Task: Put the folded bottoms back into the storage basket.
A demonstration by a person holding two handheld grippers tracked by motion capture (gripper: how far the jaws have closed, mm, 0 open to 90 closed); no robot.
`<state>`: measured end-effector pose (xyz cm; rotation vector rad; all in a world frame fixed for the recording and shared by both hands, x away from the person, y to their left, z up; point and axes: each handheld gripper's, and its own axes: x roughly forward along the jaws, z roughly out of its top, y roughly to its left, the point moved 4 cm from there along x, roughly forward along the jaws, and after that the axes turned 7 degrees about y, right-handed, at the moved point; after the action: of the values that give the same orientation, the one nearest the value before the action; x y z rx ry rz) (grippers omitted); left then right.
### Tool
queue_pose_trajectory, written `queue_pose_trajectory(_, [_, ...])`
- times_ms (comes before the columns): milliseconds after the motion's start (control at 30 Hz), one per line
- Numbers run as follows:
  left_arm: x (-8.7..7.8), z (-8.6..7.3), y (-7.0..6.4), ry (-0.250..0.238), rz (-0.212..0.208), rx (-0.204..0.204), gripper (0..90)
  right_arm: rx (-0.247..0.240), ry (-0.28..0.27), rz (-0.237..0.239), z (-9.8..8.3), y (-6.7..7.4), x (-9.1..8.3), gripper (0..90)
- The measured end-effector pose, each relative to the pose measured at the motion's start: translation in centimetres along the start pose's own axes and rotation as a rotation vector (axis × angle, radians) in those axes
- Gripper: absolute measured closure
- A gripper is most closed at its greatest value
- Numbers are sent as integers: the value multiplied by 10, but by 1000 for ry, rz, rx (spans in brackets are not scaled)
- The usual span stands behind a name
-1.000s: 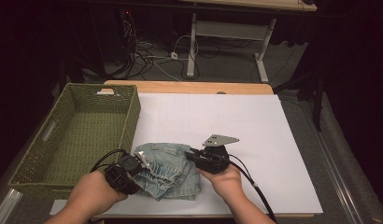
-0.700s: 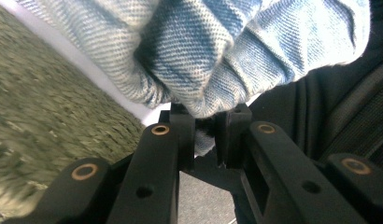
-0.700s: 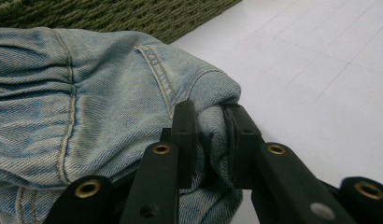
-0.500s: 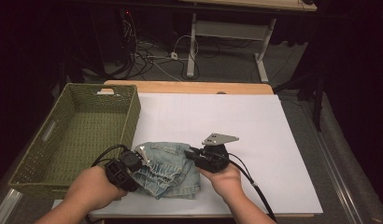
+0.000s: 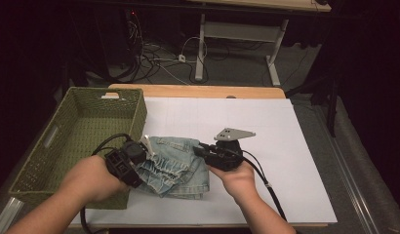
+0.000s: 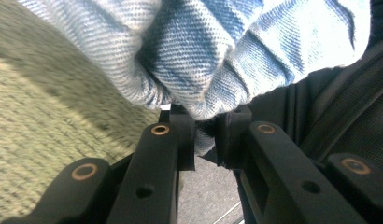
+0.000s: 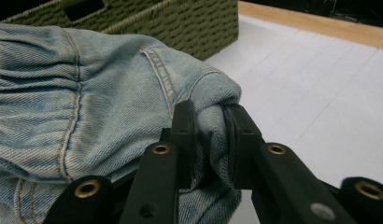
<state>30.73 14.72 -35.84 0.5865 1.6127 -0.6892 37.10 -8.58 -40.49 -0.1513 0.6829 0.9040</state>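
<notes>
A folded piece of light blue denim clothing (image 5: 174, 165) hangs bunched between my two grippers over the front left of the white table cover (image 5: 266, 146). My left gripper (image 5: 139, 155) is shut on the denim's left edge, and in the left gripper view a fold of denim (image 6: 203, 60) is pinched between the jaws of that gripper (image 6: 206, 135). My right gripper (image 5: 200, 150) is shut on the right edge. The right gripper view shows the denim (image 7: 87, 102) with a fold clamped between that gripper's (image 7: 210, 140) black jaws.
A green woven basket (image 5: 42, 161) stands at the left of the table, its near corner right beside my left hand. The wooden table edge (image 5: 198, 91) runs along the back. Cables (image 5: 159, 53) and a desk frame lie on the floor behind.
Both grippers have lifted a little with the denim pinched between them, raising its edges off the table cover. The basket has not moved.
</notes>
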Motion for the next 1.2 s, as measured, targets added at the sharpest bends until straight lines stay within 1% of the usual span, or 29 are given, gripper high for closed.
queue_pose_trajectory(133, [-13,1,3,1,4,2,780,-6,-13,-3,11,0,-6,768])
queue_pose_trajectory(233, [-22,1,5,6,16,4,780,-9,-26,-4,20,1,-10,768])
queue_pose_trajectory(433, [-39,-1,12,13,22,7,780,-14,-36,-4,30,3,-12,767])
queue_pose_trajectory(567, [-44,-5,18,7,27,-1,780,-19,-40,-2,39,6,-11,767])
queue_pose_trajectory(633, [-46,-9,22,10,32,3,780,-23,-40,0,43,8,-8,767])
queue_pose_trajectory(767, [-46,-20,30,4,33,-10,780,-36,-38,5,52,17,0,767])
queue_pose_trajectory(800, [-46,-24,33,3,34,-12,780,-38,-38,7,54,18,1,767])
queue_pose_trajectory(833, [-46,-27,35,2,34,-18,780,-45,-39,15,59,24,7,767])
queue_pose_trajectory(900, [-46,-35,41,-3,33,-28,780,-49,-37,17,61,27,10,767])
queue_pose_trajectory(967, [-46,-44,47,-5,30,-38,780,-54,-34,26,67,33,18,767])
queue_pose_trajectory(1067, [-45,-57,56,-4,38,-57,779,-67,-34,40,74,43,30,766])
queue_pose_trajectory(1200, [-44,-75,70,-8,40,-87,780,-71,-31,59,82,55,47,766])
